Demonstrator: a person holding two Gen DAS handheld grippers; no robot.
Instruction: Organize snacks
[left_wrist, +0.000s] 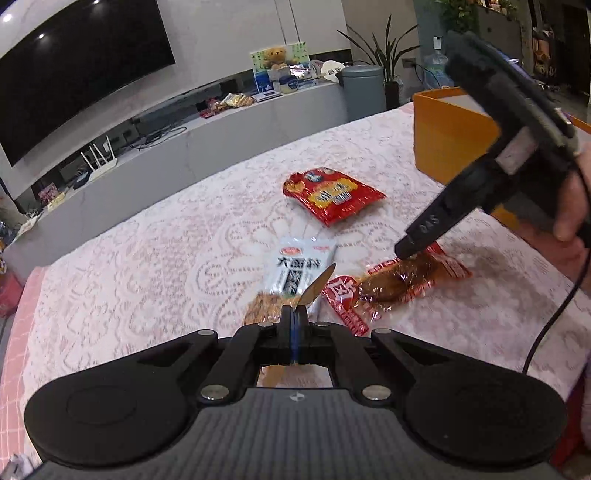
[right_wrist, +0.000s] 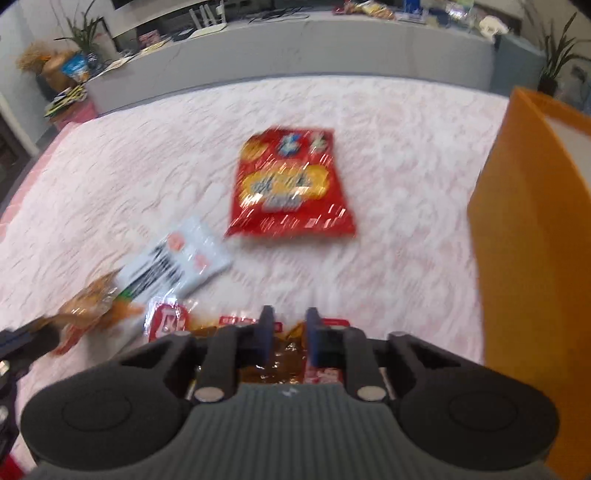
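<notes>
— Pinching something thin, is it, that left gripper (left_wrist: 294, 314)?

— Yes. Its jaws are pressed together on the edge of an orange-brown snack packet (left_wrist: 264, 306), whose corner sticks up between the fingers. The packet overlaps the near end of a white snack pack with black lettering (left_wrist: 297, 267).

— And the right gripper (right_wrist: 287, 334)?

— Jaws a narrow gap apart, straddling a clear-and-red pack holding something brown (right_wrist: 280, 354). From the left wrist view its fingertips touch that pack's top; whether they grip it, I cannot tell. The right view is blurred.

— Where does all this lie?

— On a table under a pink lace cloth (left_wrist: 147, 240). The brown-filled pack sits toward the near edge, just right of the white one. A red snack bag with yellow print (left_wrist: 332, 195) lies farther in, apart from both. An orange box (left_wrist: 450, 144) stands by the right edge.

— Beyond the far edge?

— A grey TV bench (left_wrist: 221, 125) with a white router (left_wrist: 99, 162), a dark screen (left_wrist: 81, 70) above.
</notes>
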